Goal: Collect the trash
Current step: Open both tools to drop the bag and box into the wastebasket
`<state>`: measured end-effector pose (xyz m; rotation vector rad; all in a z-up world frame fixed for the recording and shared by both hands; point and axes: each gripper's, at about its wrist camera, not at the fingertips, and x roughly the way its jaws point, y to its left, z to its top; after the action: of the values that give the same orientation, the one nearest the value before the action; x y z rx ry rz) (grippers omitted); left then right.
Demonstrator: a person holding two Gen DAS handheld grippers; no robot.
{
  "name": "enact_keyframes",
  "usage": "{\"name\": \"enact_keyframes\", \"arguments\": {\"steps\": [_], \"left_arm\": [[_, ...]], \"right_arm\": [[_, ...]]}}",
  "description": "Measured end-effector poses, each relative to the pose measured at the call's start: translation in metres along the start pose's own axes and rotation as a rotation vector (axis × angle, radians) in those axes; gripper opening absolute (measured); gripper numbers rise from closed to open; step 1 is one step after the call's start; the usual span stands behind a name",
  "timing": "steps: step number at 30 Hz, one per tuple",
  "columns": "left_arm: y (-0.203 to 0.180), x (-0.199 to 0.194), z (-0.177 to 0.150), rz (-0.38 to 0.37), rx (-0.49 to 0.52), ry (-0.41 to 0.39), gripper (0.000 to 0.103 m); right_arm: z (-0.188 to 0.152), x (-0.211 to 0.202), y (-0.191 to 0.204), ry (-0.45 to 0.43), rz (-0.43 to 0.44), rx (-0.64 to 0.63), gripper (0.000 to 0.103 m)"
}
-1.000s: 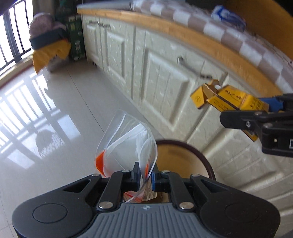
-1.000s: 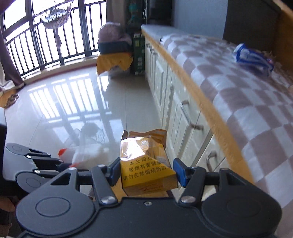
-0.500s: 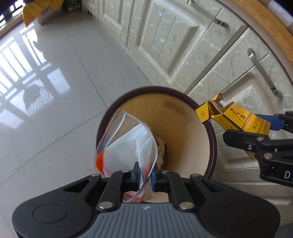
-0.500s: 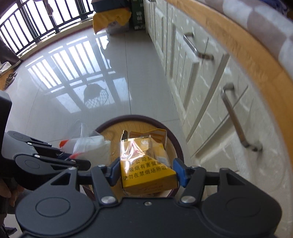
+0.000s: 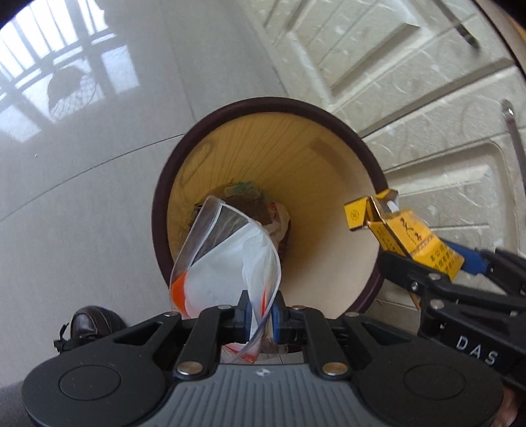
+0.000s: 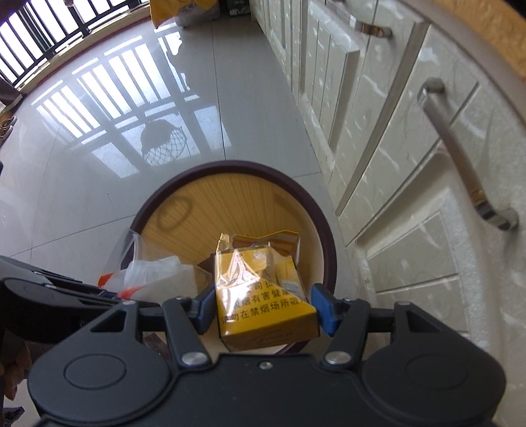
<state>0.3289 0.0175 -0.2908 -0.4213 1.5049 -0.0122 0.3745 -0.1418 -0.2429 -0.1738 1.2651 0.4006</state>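
Holding stage, two items carried and not yet released.

Item 1: left gripper [image 5: 258, 310], fingers pressed together on a clear plastic bag [image 5: 227, 256] with orange print and white paper inside. The bag hangs over the near side of the bin mouth.

Item 2: right gripper [image 6: 263, 307], blue pads pinching a yellow cigarette pack [image 6: 263, 295] by its sides, flip top open, cellophane torn. In the right wrist view the pack sits above the bin opening; in the left wrist view its open top reaches just over the rim on the cabinet side.

Item 3: waste bin [image 5: 164, 210], round, dark brown rim, pale wood-grain inner wall. Crumpled trash [image 5: 259, 210], brownish with a scrap of green, already lies at the bottom.

Progress, as judged: both pieces are picked up and brought over the bin; some rubbish is already in. Left to do: open each claw so bag and pack drop in. Whether more trash waits elsewhere cannot be told from these views.

Item 4: floor [image 6: 98, 164], glossy pale tile, reflecting window bars and a hanging basket. A dark shoe [image 5: 88, 325] stands beside the bin.

Item 5: cabinets [image 6: 411, 164], cream embossed fronts with metal bar handles [image 6: 460, 157], just beside the bin, under a wooden counter edge.

Item 6: far end, balcony railing [image 6: 49, 42] and a yellow-covered bundle [image 6: 184, 10].
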Motion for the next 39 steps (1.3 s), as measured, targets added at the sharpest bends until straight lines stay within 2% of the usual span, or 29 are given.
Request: {"name": "enact_keyframes", "arguments": {"steps": [5, 9, 17, 19, 22, 33, 37, 39], "left_arm": [[0.001, -0.002, 0.003, 0.007, -0.019, -0.018, 0.014], [0.001, 0.001, 0.004, 0.014, -0.014, -0.009, 0.025], [-0.001, 0.006, 0.005, 0.044, 0.017, 0.009, 0.035], [-0.003, 0.007, 0.005, 0.056, 0.027, 0.01, 0.038], [-0.003, 0.007, 0.005, 0.069, 0.043, 0.008, 0.042], [-0.001, 0.003, 0.005, 0.098, 0.093, -0.001, 0.059], [0.003, 0.002, 0.006, 0.111, 0.092, -0.009, 0.065], [0.004, 0.001, 0.006, 0.117, 0.1, -0.015, 0.072]], "right_arm": [[0.002, 0.01, -0.003, 0.016, 0.003, 0.021, 0.062], [0.001, 0.013, -0.005, 0.023, 0.008, 0.023, 0.062], [-0.004, 0.024, -0.004, 0.066, 0.022, -0.005, 0.063], [-0.006, 0.025, -0.002, 0.07, 0.026, -0.014, 0.07], [-0.007, 0.023, -0.002, 0.062, 0.031, -0.029, 0.073], [-0.011, 0.022, -0.004, 0.08, 0.014, -0.037, 0.074], [-0.01, 0.018, -0.008, 0.069, 0.02, -0.017, 0.078], [-0.01, 0.017, -0.01, 0.065, 0.019, -0.001, 0.079]]}}
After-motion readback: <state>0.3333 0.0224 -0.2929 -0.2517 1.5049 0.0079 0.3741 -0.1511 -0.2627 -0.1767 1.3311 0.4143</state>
